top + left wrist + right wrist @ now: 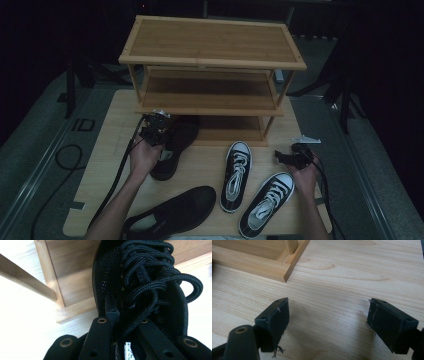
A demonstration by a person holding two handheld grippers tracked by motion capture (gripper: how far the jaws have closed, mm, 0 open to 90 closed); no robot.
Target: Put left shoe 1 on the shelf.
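The left gripper (152, 131) is clamped on the rim of a black shoe (173, 145), by the tongue where the laces bunch up, and the toe already pokes under the bottom tier of the wooden shoe rack (210, 75) at about twelve o'clock from the hand. The right gripper (289, 156) hangs just above bare table (100, 150) at about three o'clock from the shoes, its jaws wide apart with nothing between them.

To my eye the job is sliding this shoe onto the lowest shelf. It would go best if the hand keeps the sole flat and pushes straight toward twelve o'clock, steering the toe clear of the rack's left post, and lets go only once the heel has passed the front rail. A grip this near the laces may snag a loop on release.

Counting: four shoes, two black, with the second black shoe (172, 212) at six o'clock, and two black-and-white sneakers (236, 176) at four o'clock. One rack, three shelves, two grippers
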